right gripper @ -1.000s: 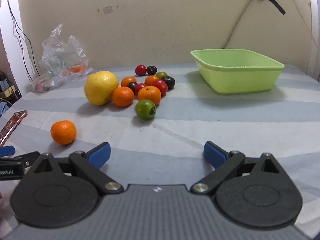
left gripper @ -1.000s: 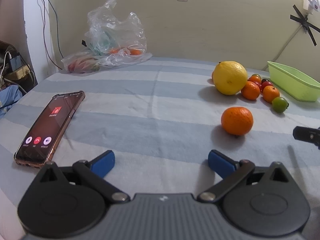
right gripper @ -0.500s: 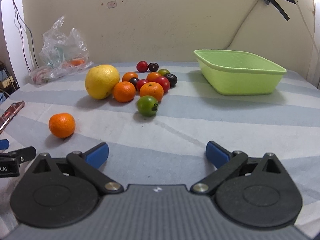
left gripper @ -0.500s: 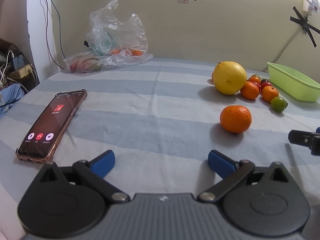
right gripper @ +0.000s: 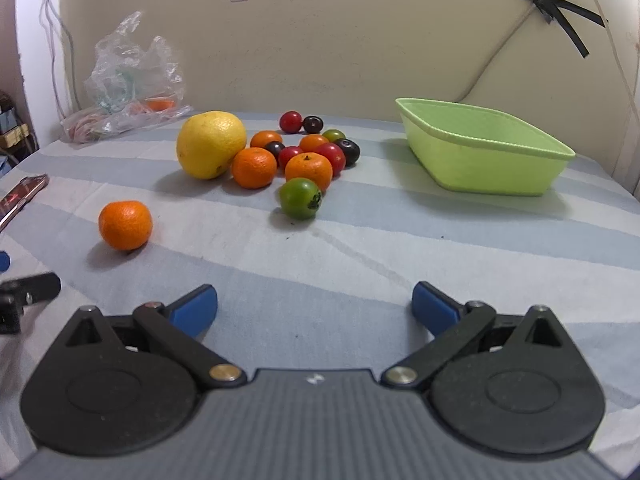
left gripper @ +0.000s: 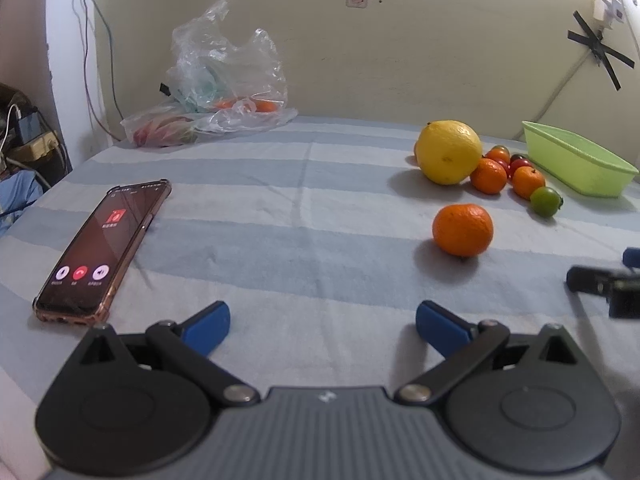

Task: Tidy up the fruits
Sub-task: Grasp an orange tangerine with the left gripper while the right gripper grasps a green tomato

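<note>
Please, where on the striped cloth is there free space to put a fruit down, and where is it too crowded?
Free: the wide strip between the phone and the lone orange; also the cloth between the green fruit and the green basket. Crowded: the cluster beside the big yellow citrus, where fruits touch.

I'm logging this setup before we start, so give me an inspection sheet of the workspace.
Surface: striped cloth, lightly stained.
Job's things: green basket, no fruit visible inside; lone orange apart; large yellow citrus touching a cluster of small oranges, a green fruit, red and dark small fruits.
Clutter: phone, screen lit; plastic bag with produce.
Grippers: left gripper and right gripper, jaws open, holding nothing.
Cables: wires down the left wall; cord at right.
Surroundings: beige wall, black tape cross.
</note>
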Demonstrator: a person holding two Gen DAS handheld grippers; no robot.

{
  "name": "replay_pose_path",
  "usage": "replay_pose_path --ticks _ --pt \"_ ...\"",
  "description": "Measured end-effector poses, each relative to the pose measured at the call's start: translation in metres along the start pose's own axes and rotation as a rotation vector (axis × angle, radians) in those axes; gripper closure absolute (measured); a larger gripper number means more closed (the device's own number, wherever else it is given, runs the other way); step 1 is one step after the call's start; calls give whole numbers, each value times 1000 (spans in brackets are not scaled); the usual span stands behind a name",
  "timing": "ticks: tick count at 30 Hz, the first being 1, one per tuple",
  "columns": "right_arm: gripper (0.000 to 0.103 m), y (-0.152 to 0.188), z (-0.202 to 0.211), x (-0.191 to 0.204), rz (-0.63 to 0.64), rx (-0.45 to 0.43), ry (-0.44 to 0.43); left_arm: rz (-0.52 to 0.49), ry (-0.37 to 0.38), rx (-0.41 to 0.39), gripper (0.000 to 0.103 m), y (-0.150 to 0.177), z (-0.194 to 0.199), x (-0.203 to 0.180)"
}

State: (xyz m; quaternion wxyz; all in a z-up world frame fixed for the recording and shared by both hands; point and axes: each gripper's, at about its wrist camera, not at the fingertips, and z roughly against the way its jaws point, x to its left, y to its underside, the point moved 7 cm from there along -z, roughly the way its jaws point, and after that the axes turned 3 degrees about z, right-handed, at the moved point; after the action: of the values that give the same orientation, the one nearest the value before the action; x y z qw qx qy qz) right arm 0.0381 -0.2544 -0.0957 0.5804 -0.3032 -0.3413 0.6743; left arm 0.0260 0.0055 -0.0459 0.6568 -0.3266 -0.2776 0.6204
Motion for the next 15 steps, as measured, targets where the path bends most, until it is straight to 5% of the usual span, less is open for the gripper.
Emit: replay_pose_path --ticks 4,6,11,15 --pt "0 -4 -1 -3 59 1 -44 -67 28 -129 7 -23 18 -15" --pt "8 -12 -4 -7 72 -10 -41 -131 57 -169 7 -33 19 -33" --pt "45 -40 -22 -11 65 -37 -106 -248 115 -174 14 -38 6 -71" --pt "47 -46 -35 -4 64 -24 -167 -265 129 -140 18 -37 -10 -83"
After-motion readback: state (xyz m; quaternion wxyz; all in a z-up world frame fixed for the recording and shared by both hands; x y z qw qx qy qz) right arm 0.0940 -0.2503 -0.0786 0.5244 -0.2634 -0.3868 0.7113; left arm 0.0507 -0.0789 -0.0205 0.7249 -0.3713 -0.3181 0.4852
